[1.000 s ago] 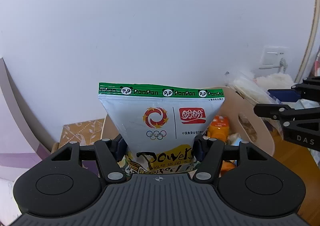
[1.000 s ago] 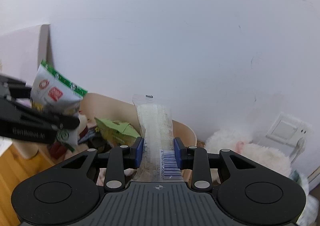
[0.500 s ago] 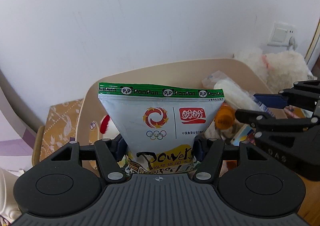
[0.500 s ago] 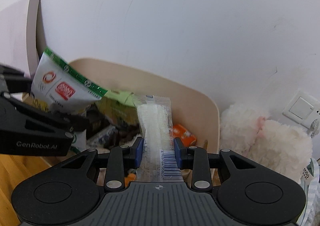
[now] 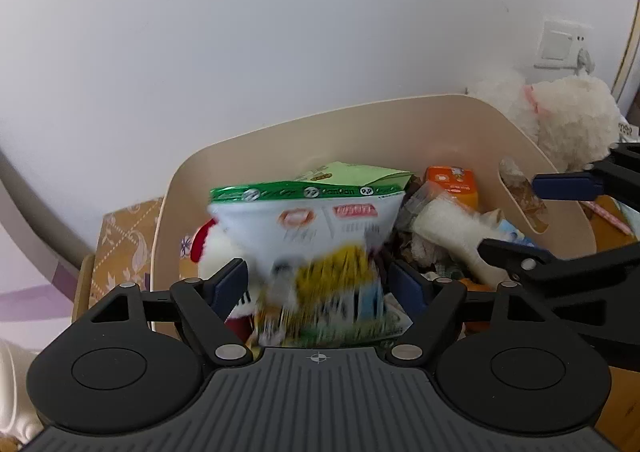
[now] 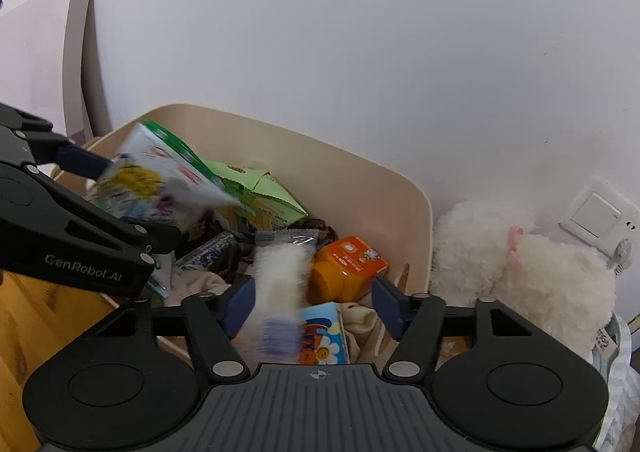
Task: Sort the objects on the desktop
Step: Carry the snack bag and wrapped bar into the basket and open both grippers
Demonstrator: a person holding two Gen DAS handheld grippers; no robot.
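Note:
A beige bin (image 5: 360, 123) (image 6: 360, 179) holds several snacks and toys. My left gripper (image 5: 318, 284) is open over it, and the green-topped white snack bag (image 5: 308, 228) (image 6: 168, 179) is blurred, falling between its fingers. My right gripper (image 6: 312, 302) is open over the bin's right side, and the clear white-filled packet (image 6: 280, 276) (image 5: 452, 232) is blurred, dropping between its fingers. An orange box (image 6: 348, 264) (image 5: 452, 181) and a green packet (image 6: 256, 195) (image 5: 352, 171) lie in the bin.
A white plush toy (image 6: 520, 276) (image 5: 560, 119) sits right of the bin against the white wall. A wall socket (image 6: 600, 215) (image 5: 564, 45) is behind it. A patterned box (image 5: 124, 236) stands left of the bin. A wooden surface (image 6: 16, 316) shows at lower left.
Both grippers have tilted down over the bin and opened. The snack bag and the white packet have left the fingers and are falling into the bin.

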